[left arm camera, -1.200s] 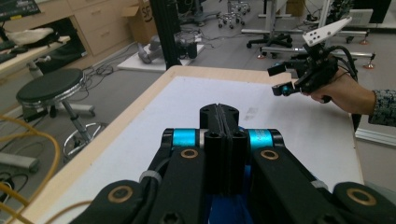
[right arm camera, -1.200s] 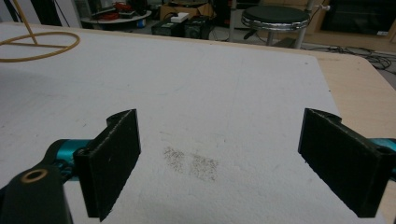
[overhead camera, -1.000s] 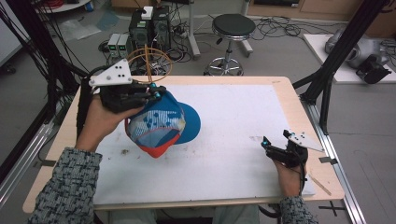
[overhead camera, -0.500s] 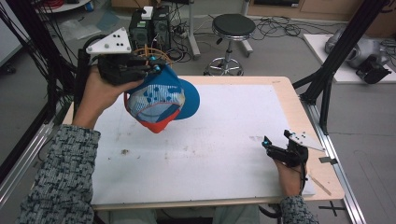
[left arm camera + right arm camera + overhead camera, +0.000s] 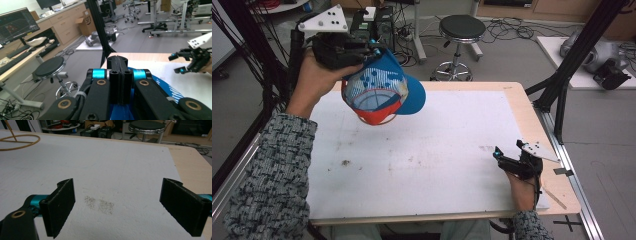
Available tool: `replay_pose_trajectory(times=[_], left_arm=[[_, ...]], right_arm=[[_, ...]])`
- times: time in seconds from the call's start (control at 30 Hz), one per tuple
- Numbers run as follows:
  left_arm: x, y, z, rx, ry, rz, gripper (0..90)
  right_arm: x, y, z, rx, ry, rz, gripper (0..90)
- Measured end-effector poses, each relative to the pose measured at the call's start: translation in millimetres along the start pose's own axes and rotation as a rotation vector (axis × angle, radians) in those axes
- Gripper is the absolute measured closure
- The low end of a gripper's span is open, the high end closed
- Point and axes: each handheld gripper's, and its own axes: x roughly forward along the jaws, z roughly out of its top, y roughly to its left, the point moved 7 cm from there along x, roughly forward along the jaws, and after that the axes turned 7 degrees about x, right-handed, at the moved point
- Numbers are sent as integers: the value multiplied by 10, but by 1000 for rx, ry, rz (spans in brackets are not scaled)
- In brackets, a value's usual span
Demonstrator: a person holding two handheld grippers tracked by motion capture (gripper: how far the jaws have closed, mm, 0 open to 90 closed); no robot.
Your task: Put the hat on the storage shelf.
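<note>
A: Where is the blue fabric baseball cap with the white pattern and the orange-red edge (image 5: 382,92)?

B: It hangs in the air above the far left part of the white sheet covering the wooden table (image 5: 422,165). It does not touch the sheet. Its blue brim points toward the middle of the sheet, and I can see the open inside of the cap from the high view.

A: What holds the cap?

B: The left gripper (image 5: 362,50). In the left gripper view its two black jaws are pressed together, and blue cloth of the cap (image 5: 160,86) shows just beneath them. So they pinch the cap at its edge.

A: And the right gripper (image 5: 504,159)?

B: It rests low at the near right corner of the sheet, well apart from the cap. In the right gripper view its jaws stand wide apart, with nothing between them except the bare sheet and a small grey stain (image 5: 98,205).

A: Is something else near the sheet?

B: Yes, a black round stool (image 5: 461,27) stands on the floor beyond the far edge of the sheet.
</note>
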Motion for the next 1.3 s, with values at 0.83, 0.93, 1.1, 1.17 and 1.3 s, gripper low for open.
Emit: replay_pose_trajectory(times=[0.83,0.93,1.1,1.17,1.3], left_arm=[[174,739,-110,-30,53,114,888],[180,801,-202,-32,75,136,888],[176,901,-321,-65,85,160,888],[174,932,-365,-70,94,168,888],[163,979,-455,-87,103,176,888]], right_arm=[[-48,-4,-33,1,14,21,121],[-46,-7,-35,0,14,23,121],[-39,-3,-40,-1,19,26,121],[-41,-6,-41,-2,20,25,121],[-42,-21,-47,-4,22,23,121]])
